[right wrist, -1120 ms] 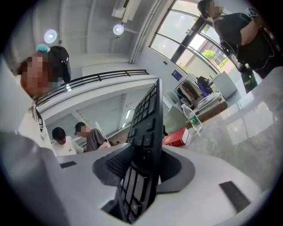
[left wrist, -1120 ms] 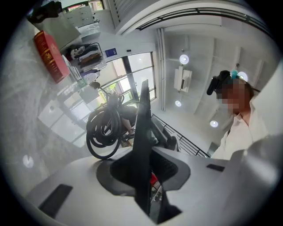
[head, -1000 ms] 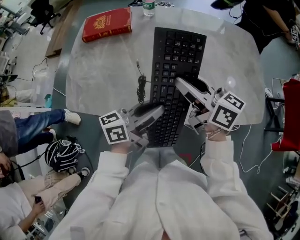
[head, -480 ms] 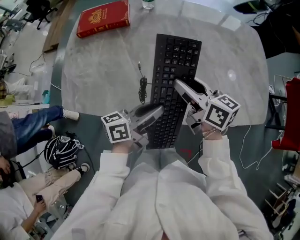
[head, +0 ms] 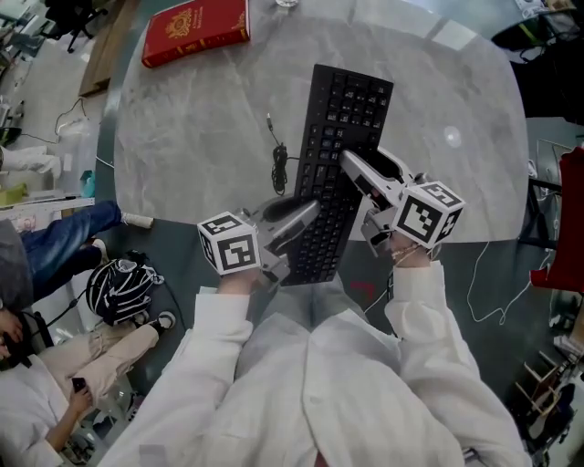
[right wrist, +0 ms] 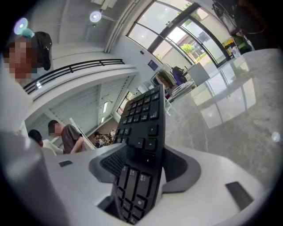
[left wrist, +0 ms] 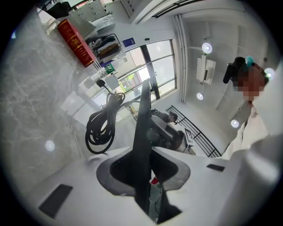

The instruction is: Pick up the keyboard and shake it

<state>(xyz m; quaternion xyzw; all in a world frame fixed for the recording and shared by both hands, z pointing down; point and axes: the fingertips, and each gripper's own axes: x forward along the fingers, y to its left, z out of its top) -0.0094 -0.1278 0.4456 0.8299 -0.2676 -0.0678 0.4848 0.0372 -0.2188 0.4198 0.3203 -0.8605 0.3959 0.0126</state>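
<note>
A black keyboard point(head: 349, 114) lies lengthwise over the grey marble table point(head: 201, 137), its near end sticking out past the table's front edge. My left gripper point(head: 297, 219) is shut on the keyboard's left long edge near that end; in the left gripper view the thin edge point(left wrist: 142, 128) stands pinched between the jaws point(left wrist: 144, 176). My right gripper point(head: 354, 170) reaches over the right edge. Its jaws have just been opening, and the keyboard point(right wrist: 142, 128) stands between them point(right wrist: 142, 170) with gaps beside the pads. The coiled black cable point(head: 278, 170) rests left of the keyboard.
A red book point(head: 194, 32) lies at the table's far left corner, and a bottle point(head: 287, 3) stands at the far edge. On the floor to the left are a black helmet point(head: 123, 294) and a seated person point(head: 55, 383). Cords trail on the floor at right.
Both grippers and the keyboard have come down toward the tabletop. The right gripper's jaws stand wider than before. The left grip is unchanged.
</note>
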